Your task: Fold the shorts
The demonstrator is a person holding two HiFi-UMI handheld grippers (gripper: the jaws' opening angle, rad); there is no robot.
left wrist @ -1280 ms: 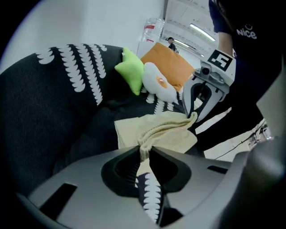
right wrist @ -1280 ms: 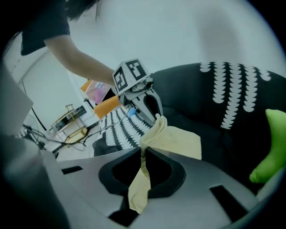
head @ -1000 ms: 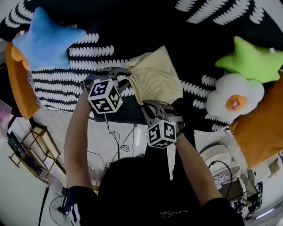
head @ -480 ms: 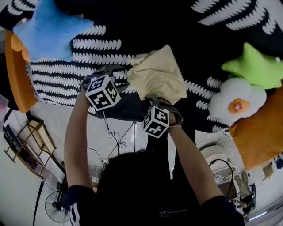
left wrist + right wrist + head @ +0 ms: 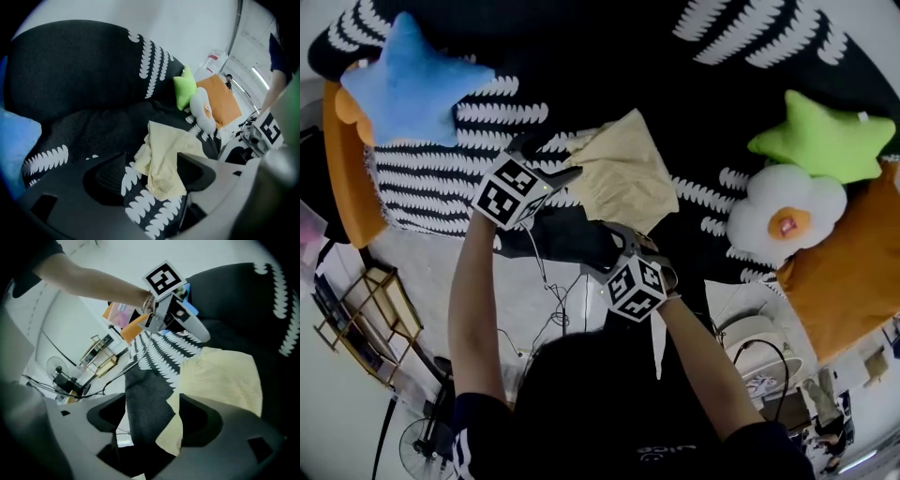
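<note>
The pale yellow shorts [image 5: 623,176] lie folded in a bundle on the black-and-white patterned cover [image 5: 441,169]. My left gripper [image 5: 551,161] sits at the shorts' left edge. In the left gripper view the left gripper [image 5: 152,176] is open, its jaws just having spread, and a crumpled edge of the shorts [image 5: 164,154] lies loose in the gap. My right gripper [image 5: 614,239] sits at the near edge. In the right gripper view the right gripper [image 5: 154,420] is open too, jaws just having spread, with a corner of the shorts [image 5: 220,376] drooping beside one finger, not pinched.
A blue star pillow [image 5: 403,84] lies far left on an orange cushion [image 5: 342,159]. A green star pillow [image 5: 820,141], a white flower pillow [image 5: 783,211] and another orange cushion [image 5: 844,281] lie at the right. Cables [image 5: 548,300] and a wooden rack [image 5: 366,319] are on the floor below.
Both grippers have let go of the shorts' near edge and drawn back a little toward the person. The left gripper's cube has rolled. The shorts have settled on the cover.
</note>
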